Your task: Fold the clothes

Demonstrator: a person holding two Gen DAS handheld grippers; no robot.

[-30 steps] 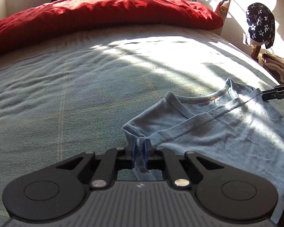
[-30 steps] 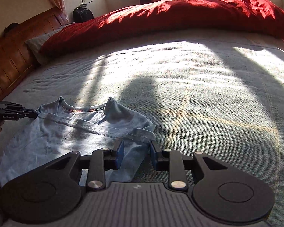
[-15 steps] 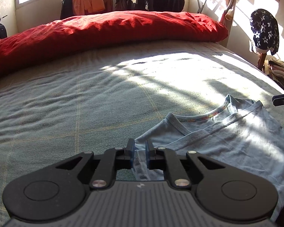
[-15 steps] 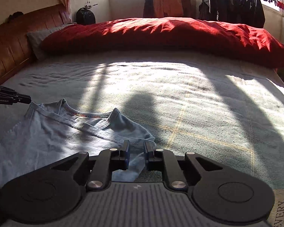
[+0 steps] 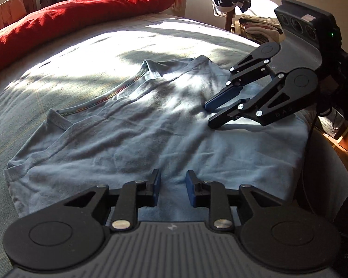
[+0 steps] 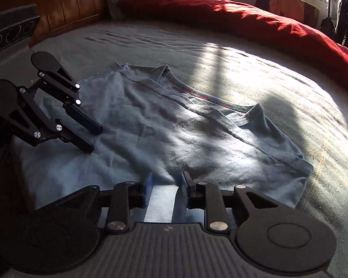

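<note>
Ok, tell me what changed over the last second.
Both tongs let go of the T-shirt's shoulder corners and swung in over its body; the left tongs and right tongs are opening, gripping nothing. The shirt stays flat on the bed.

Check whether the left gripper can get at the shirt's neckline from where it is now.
Probably yes. The left gripper, jaws opening and empty, hangs over the blue shirt; only flat cloth lies between it and the neckline. The right gripper sits off to the side.

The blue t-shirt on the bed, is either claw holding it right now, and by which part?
Neither. The blue t-shirt lies flat; the left claw and right claw hover over its near part, jaws opening with nothing pinched.
</note>
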